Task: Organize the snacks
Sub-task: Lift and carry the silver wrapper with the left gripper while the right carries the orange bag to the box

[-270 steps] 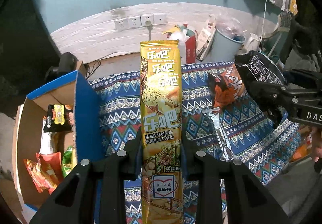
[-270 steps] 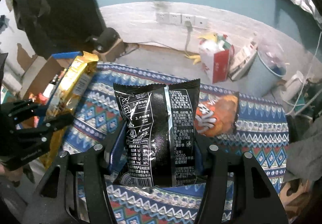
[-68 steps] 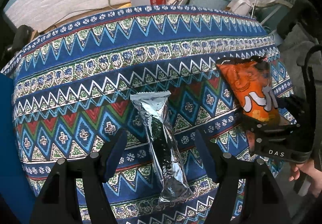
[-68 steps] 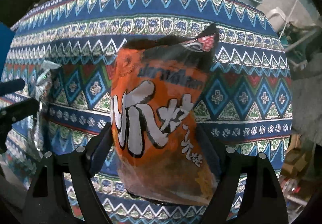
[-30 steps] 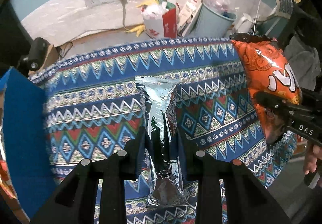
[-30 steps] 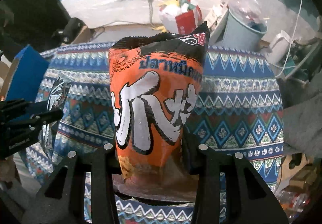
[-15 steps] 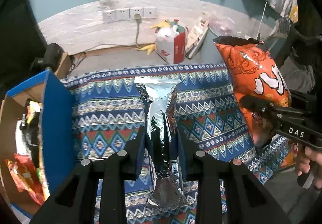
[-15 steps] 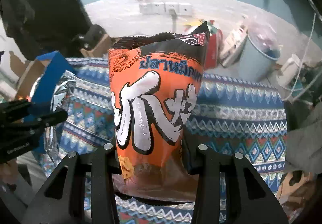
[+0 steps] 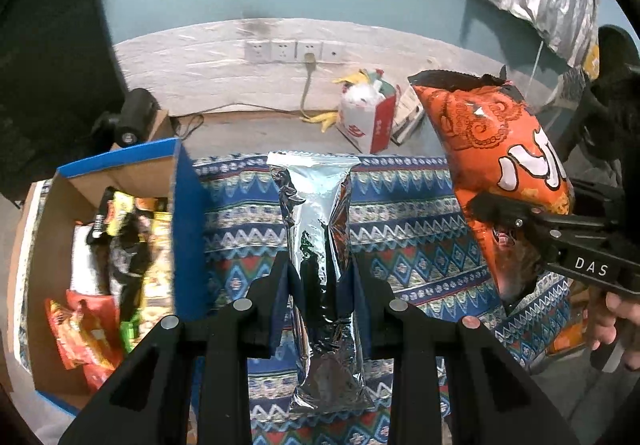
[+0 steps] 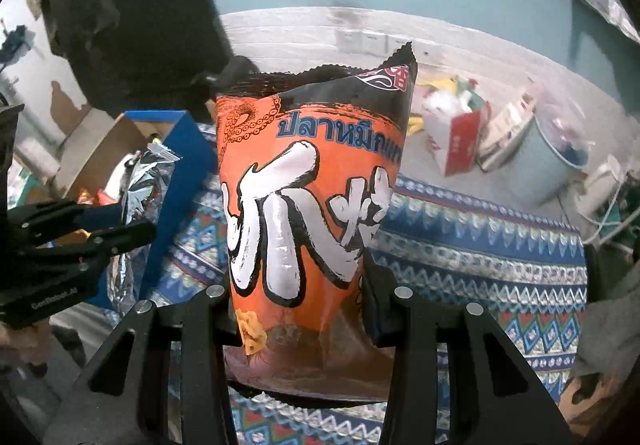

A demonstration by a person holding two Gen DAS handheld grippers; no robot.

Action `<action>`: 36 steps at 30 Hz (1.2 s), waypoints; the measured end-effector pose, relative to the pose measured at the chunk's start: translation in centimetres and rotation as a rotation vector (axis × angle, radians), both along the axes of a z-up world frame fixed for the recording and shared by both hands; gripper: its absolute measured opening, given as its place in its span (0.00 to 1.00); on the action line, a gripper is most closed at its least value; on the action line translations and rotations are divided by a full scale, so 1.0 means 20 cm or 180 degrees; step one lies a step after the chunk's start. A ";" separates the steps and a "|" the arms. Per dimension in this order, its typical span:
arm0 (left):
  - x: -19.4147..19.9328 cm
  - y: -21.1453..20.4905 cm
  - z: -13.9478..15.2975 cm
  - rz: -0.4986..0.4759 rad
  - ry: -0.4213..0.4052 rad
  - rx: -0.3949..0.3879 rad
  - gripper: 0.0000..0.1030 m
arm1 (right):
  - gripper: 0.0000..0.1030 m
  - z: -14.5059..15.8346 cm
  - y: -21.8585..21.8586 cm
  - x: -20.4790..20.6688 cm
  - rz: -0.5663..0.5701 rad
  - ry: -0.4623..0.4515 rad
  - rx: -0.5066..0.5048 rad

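Observation:
My left gripper (image 9: 320,285) is shut on a long silver foil snack pack (image 9: 316,229), held upright above the patterned cloth. The same silver foil snack pack (image 10: 142,189) shows at the left of the right wrist view, pinched in the left gripper (image 10: 116,229). My right gripper (image 10: 296,305) is shut on an orange snack bag (image 10: 308,201) with big white lettering and a black top. In the left wrist view that orange snack bag (image 9: 492,149) hangs at the right, in the right gripper (image 9: 504,217). An open cardboard box (image 9: 44,245) with blue flaps holds several snack packs at the left.
A blue patterned cloth (image 9: 400,217) covers the table below both grippers. Behind it on the floor stand a red and white bag (image 9: 368,117) and a pale blue bin (image 10: 548,165). A wall socket strip (image 9: 296,51) is at the back. A hand (image 9: 612,321) grips the right handle.
Both grippers have risen and swung left with their packs. The box has come further into view at the left, and more of the wall shows.

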State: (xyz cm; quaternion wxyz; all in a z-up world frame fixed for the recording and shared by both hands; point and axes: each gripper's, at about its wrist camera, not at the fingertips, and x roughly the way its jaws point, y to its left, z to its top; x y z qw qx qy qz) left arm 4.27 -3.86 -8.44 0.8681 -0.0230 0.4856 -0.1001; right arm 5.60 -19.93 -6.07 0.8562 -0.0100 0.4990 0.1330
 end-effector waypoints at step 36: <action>-0.01 0.77 -0.20 0.1004 0.0239 0.0105 0.50 | 0.39 -0.09 0.82 0.29 0.0697 0.0185 0.0131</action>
